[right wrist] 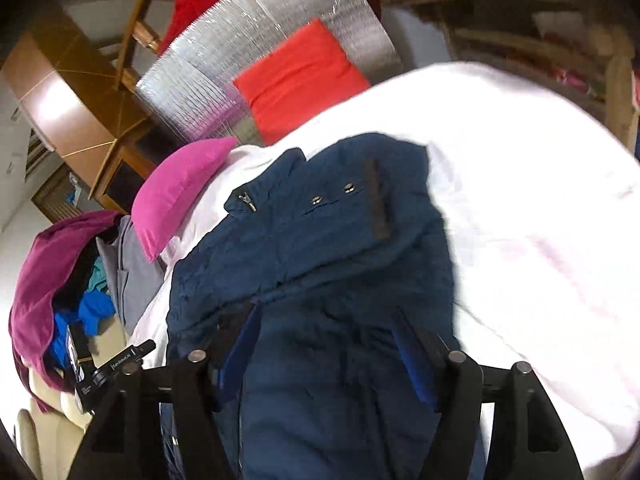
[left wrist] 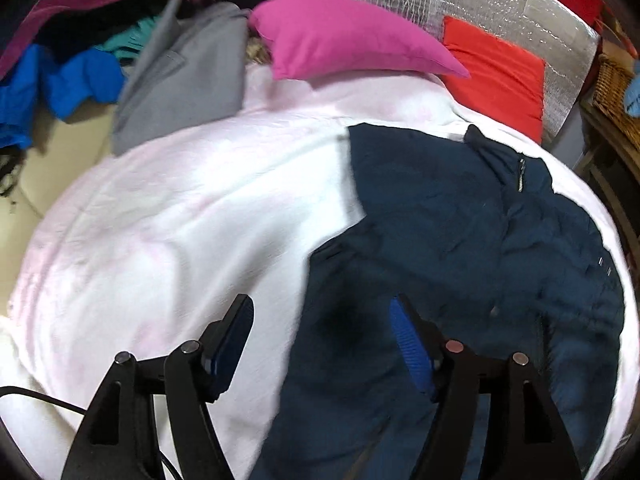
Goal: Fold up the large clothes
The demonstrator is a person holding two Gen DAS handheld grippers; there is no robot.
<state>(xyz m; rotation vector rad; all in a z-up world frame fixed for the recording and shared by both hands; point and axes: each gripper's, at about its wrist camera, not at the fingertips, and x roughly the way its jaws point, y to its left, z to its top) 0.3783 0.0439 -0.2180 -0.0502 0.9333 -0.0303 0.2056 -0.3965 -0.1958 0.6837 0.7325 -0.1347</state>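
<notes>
Navy jacket [left wrist: 460, 240] lies spread on the white blanket [left wrist: 180, 220], collar and zipper pull [right wrist: 247, 200] toward the far end. My left gripper [left wrist: 322, 340] hovers over the jacket's left edge, fingers apart, nothing between them. My right gripper [right wrist: 326, 348] is above the jacket's near part, fingers also apart; whether they touch the fabric I cannot tell. Far of the jacket sit a pink pillow [left wrist: 348, 36] and a red cushion [left wrist: 496, 76]. A clothes pile [left wrist: 72, 68] lies far left.

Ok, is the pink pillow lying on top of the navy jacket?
No, the pink pillow sits at the far edge of the white blanket, apart from the navy jacket.
</notes>
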